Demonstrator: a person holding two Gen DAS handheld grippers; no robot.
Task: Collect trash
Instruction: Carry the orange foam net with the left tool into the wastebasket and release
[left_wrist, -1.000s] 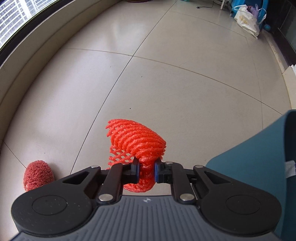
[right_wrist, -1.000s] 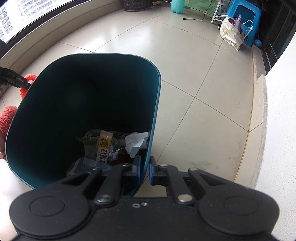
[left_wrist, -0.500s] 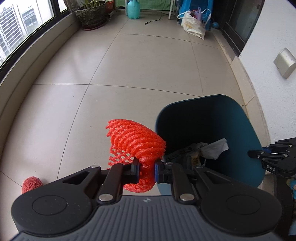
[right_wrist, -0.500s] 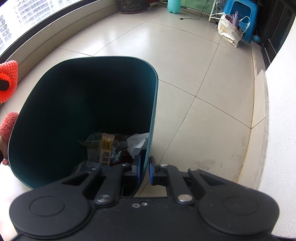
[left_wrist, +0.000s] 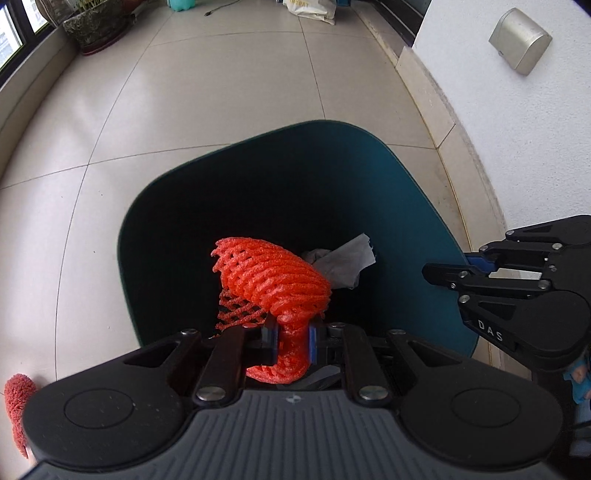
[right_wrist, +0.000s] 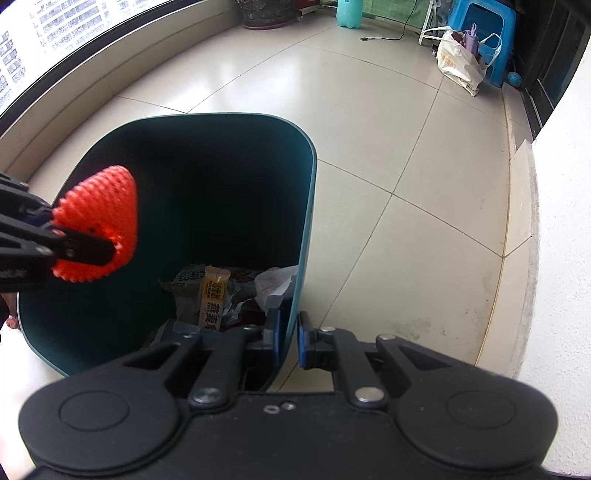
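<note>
My left gripper (left_wrist: 291, 341) is shut on an orange foam fruit net (left_wrist: 273, 280) and holds it over the open mouth of the teal trash bin (left_wrist: 417, 206). The net also shows in the right wrist view (right_wrist: 98, 218), above the bin's left side. My right gripper (right_wrist: 288, 339) is shut on the bin's near right rim (right_wrist: 304, 221); it also shows in the left wrist view (left_wrist: 476, 264). Wrappers (right_wrist: 214, 299) and crumpled paper (left_wrist: 345, 264) lie in the bin's bottom.
A red fuzzy object (left_wrist: 16, 398) lies on the tiled floor at left. A white wall (left_wrist: 517, 129) with a raised step runs along the right. A potted plant (left_wrist: 96, 26), a white bag (right_wrist: 460, 62) and a blue stool (right_wrist: 487, 22) stand far back.
My left gripper has swung right with the net, from over bare floor to over the bin's mouth. The right gripper has kept its hold on the rim.
</note>
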